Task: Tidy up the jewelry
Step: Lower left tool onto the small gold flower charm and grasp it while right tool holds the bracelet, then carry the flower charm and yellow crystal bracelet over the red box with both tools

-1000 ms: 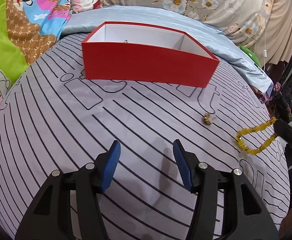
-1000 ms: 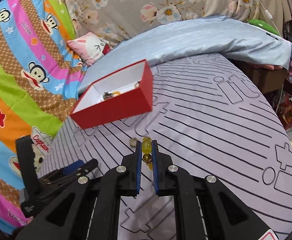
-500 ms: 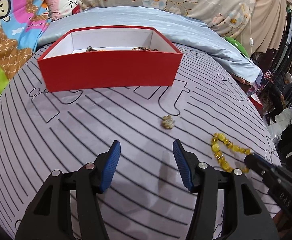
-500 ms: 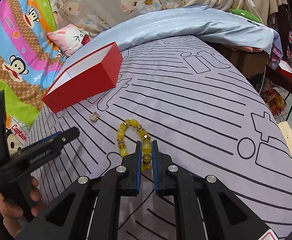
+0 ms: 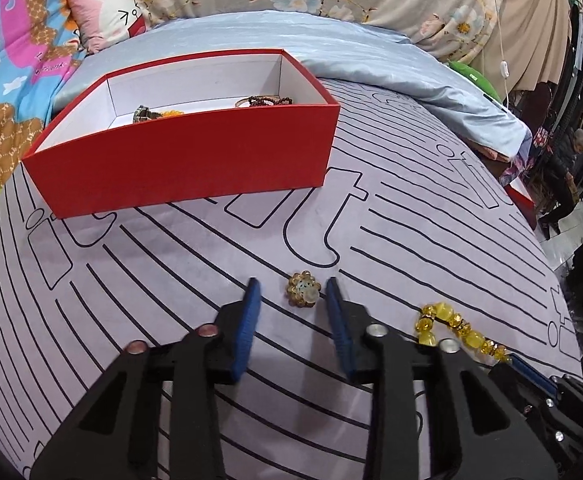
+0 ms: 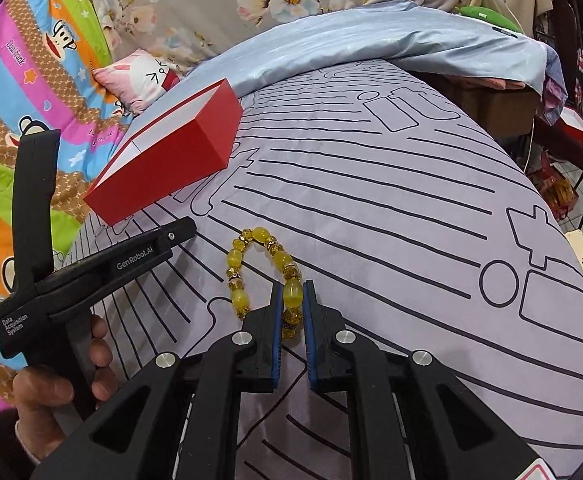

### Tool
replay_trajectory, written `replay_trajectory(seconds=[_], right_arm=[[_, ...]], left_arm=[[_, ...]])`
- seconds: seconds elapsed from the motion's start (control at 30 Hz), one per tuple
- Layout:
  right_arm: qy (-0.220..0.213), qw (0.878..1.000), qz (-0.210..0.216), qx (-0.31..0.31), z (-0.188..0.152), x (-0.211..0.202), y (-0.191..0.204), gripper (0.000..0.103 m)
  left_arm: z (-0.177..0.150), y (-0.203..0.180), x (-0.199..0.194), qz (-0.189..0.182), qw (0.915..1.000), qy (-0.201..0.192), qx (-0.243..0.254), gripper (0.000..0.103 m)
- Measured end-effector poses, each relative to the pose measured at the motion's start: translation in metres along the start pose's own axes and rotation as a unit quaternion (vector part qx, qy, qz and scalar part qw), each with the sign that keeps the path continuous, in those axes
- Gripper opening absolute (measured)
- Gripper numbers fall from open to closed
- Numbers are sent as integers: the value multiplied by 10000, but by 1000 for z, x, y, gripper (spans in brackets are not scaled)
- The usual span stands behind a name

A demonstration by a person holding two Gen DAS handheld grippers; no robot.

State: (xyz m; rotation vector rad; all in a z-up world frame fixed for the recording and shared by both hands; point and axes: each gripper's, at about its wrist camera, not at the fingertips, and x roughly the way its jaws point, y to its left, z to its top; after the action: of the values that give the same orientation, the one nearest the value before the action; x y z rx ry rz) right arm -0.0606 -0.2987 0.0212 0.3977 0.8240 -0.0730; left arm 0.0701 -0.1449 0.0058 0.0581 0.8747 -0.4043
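A small gold flower-shaped ornament (image 5: 303,295) lies on the lilac striped sheet (image 5: 131,280). It sits between the blue pads of my left gripper (image 5: 291,292), close to the right pad. The jaws are closing, and a gap still shows on the left side. My right gripper (image 6: 292,286) is shut on one bead of a yellow bead bracelet (image 6: 235,258), whose loop rests on the sheet ahead of the tips. The same bracelet (image 5: 447,324) shows at the lower right of the left wrist view. An open red box (image 5: 179,168) behind holds a dark bead bracelet (image 5: 265,101) and other pieces.
The red box (image 6: 171,168) stands at the far left in the right wrist view, past the left gripper's body (image 6: 111,268) and the hand (image 6: 59,384) holding it. A blue quilt (image 6: 371,48), pink pillow (image 5: 107,12) and cartoon blanket (image 6: 31,80) border the bed. The bed edge drops off on the right.
My left gripper slid right until the ornament lay between its pads, and its jaws narrowed. My right gripper came down and the yellow bracelet now lies on the sheet.
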Motion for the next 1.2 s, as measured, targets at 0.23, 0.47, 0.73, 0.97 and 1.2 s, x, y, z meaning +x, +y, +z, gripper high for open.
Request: replay_trajectory(seconds=[0.23, 0.47, 0.73, 0.97, 1.2], right_arm=[[0, 10000, 81, -20, 3, -1, 8, 10], [-31, 9993, 303, -209, 14, 1, 36, 10], [-58, 9973, 527, -507, 19, 4, 74, 10], [-108, 9963, 615, -591, 23, -1, 92, 10], [-150, 9953, 658, -696, 30, -2, 110, 10]], left_arm=[[-5, 2, -5, -8, 10000, 1, -5, 15], [-14, 14, -22, 74, 9999, 62, -120, 15], [-20, 35, -36, 108, 9995, 117, -288, 15], [-21, 53, -48, 81, 9990, 85, -441, 15], [-16, 70, -63, 143, 9984, 5, -545, 15]])
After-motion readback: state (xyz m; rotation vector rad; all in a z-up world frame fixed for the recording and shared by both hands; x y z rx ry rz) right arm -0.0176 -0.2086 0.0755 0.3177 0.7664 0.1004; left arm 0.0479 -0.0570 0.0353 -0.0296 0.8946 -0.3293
